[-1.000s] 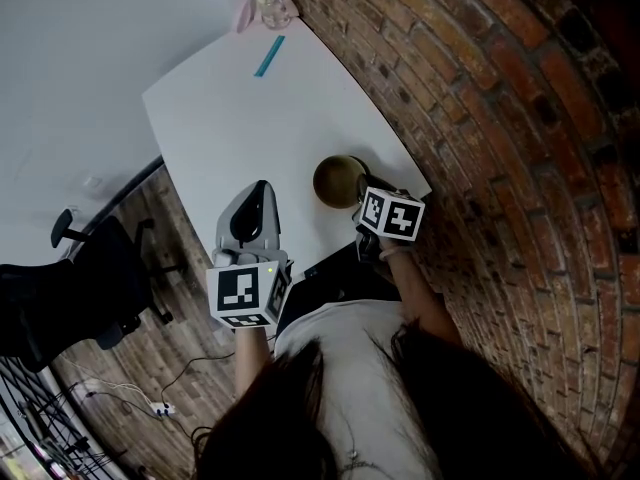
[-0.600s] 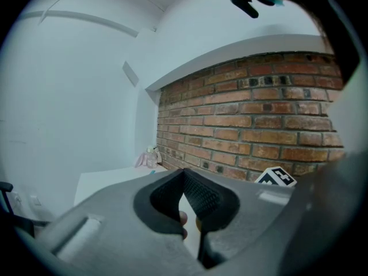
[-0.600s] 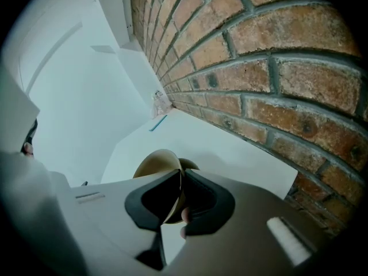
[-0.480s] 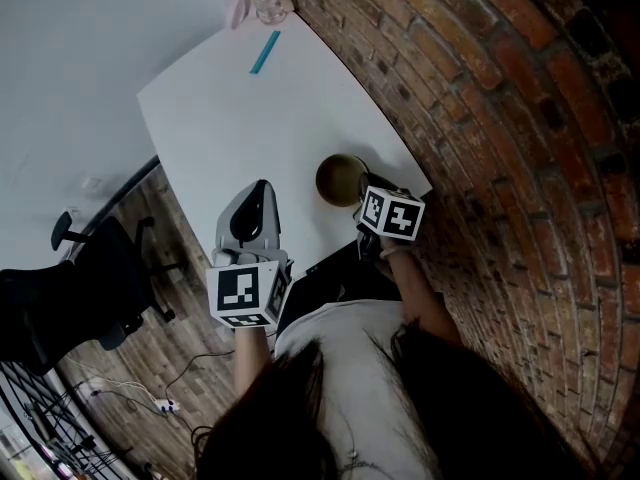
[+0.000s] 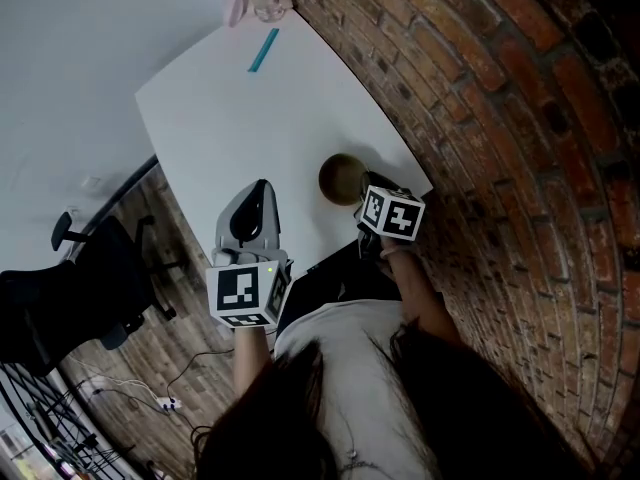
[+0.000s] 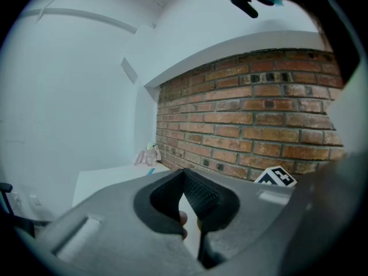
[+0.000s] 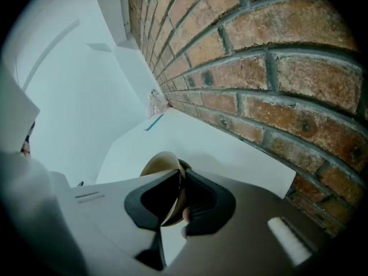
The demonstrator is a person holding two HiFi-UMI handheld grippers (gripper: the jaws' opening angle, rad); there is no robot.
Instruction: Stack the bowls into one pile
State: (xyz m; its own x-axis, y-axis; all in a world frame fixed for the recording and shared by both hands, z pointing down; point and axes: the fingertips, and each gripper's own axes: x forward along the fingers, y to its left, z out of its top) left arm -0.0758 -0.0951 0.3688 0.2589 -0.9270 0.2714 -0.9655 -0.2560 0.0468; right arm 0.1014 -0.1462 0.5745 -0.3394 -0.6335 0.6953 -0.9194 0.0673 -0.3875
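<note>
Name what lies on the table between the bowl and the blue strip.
Nothing: in the head view, only bare white table separates the bowl from the blue strip.

The right tongs (image 7: pixel 180 176) are opening, with the rim of the bowl (image 7: pixel 162 161) between them. In the head view the bowl now shows a little smaller and slightly higher. The tabletop (image 5: pixel 230 118) and its blue strip (image 5: pixel 264 50) have slid slightly up and left in frame.
</note>
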